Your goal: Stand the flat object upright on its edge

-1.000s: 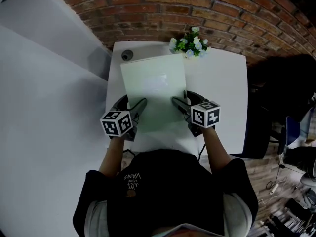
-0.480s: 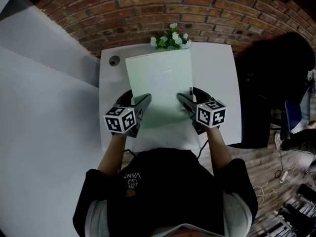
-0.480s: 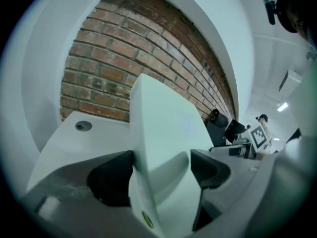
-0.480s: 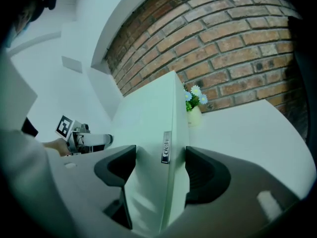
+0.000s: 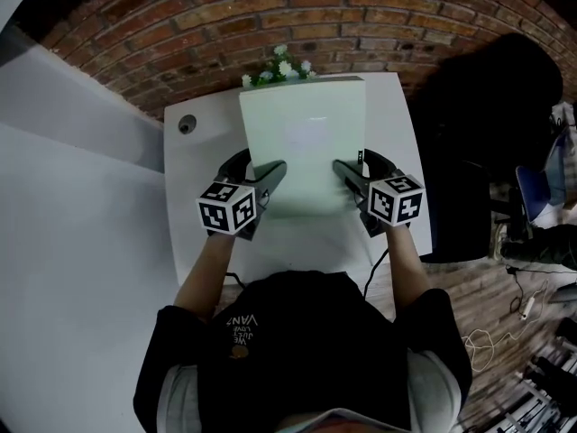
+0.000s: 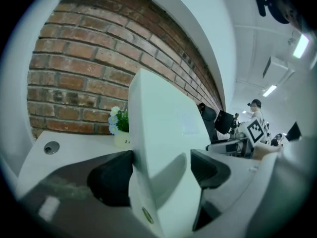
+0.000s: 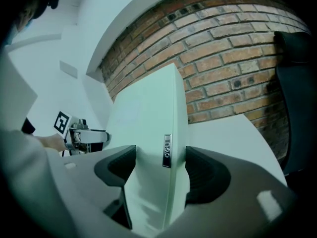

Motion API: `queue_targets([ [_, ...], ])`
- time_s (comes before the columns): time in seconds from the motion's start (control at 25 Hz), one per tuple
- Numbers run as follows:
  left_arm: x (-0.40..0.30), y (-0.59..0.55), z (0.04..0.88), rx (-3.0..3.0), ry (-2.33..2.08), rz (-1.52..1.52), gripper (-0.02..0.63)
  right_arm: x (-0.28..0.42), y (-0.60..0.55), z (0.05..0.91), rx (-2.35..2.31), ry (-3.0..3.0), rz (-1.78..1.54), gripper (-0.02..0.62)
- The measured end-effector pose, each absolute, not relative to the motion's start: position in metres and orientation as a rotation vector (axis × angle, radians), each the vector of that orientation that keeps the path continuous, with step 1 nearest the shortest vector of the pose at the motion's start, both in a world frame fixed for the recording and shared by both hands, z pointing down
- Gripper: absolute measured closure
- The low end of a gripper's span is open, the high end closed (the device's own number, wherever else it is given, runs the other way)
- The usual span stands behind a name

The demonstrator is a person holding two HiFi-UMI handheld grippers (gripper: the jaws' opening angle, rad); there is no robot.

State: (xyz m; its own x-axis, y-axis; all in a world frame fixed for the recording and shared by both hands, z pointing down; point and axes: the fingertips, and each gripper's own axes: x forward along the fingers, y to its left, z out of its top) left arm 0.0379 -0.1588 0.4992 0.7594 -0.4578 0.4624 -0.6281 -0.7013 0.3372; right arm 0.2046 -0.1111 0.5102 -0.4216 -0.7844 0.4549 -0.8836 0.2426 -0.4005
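A: What is nearest?

B: The person's 2 forearms, reaching from a dark shirt over the near edge of the white table [image 5: 206, 156]; each hand carries 1 tool.

A: And the tongs themselves?

B: The left gripper [image 5: 267, 177] is clamped on the left side of the flat object [image 5: 302, 142]; in the left gripper view its 2 dark pads [image 6: 114, 177] sit against either face of the white slab [image 6: 163, 123], with the left gripper [image 6: 161, 167] closed around it. The right gripper [image 5: 347, 174] does the same on the right side; in the right gripper view the right gripper [image 7: 156, 165] pinches the flat object [image 7: 146, 118] just beside a small silver badge [image 7: 167, 150] on its edge.

A: Where is the slab?

B: Over the middle of the table, between the 2 tools, raised at a steep tilt with its top edge towards the far edge; I cannot tell whether its lower edge touches the table.

A: Farther back?

B: A round grey grommet [image 5: 187, 124] lies near the far left corner; a small pot of white flowers [image 5: 275, 69] stands at the far edge, just behind the slab's top; a red brick wall [image 5: 270, 16] rises beyond.
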Motion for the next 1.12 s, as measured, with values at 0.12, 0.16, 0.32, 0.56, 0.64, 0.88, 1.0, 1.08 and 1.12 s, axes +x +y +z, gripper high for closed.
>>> queue_targets([
  [0.12, 0.063, -0.164, 0.494, 2.521, -0.794, 0.483, 0.233, 0.227, -0.112, 0.511, 1.610, -2.327, 0.904, 0.291],
  [0.16, 0.071, -0.166, 0.492, 2.535, -0.788, 0.484, 0.233, 0.234, -0.113, 0.512, 1.615, -2.319, 0.897, 0.291],
  [0.32, 0.102, -0.174, 0.487, 2.582, -0.763, 0.489, 0.233, 0.263, -0.118, 0.513, 1.633, -2.291, 0.870, 0.292],
  [0.56, 0.147, -0.189, 0.482, 2.639, -0.757, 0.492, 0.239, 0.307, -0.131, 0.511, 1.667, -2.276, 0.847, 0.291],
  [0.64, 0.162, -0.194, 0.481, 2.660, -0.764, 0.490, 0.239, 0.321, -0.136, 0.510, 1.677, -2.273, 0.836, 0.291],
  [0.88, 0.193, -0.212, 0.476, 2.696, -0.784, 0.455, 0.239, 0.352, -0.155, 0.508, 1.691, -2.269, 0.799, 0.291],
  [1.0, 0.204, -0.222, 0.473, 2.713, -0.805, 0.432, 0.241, 0.362, -0.165, 0.506, 1.695, -2.266, 0.769, 0.291],
  [1.08, 0.210, -0.227, 0.472, 2.723, -0.817, 0.414, 0.244, 0.368, -0.171, 0.506, 1.697, -2.263, 0.749, 0.291],
  [1.12, 0.213, -0.229, 0.472, 2.728, -0.822, 0.405, 0.244, 0.371, -0.174, 0.506, 1.697, -2.260, 0.741, 0.291],
])
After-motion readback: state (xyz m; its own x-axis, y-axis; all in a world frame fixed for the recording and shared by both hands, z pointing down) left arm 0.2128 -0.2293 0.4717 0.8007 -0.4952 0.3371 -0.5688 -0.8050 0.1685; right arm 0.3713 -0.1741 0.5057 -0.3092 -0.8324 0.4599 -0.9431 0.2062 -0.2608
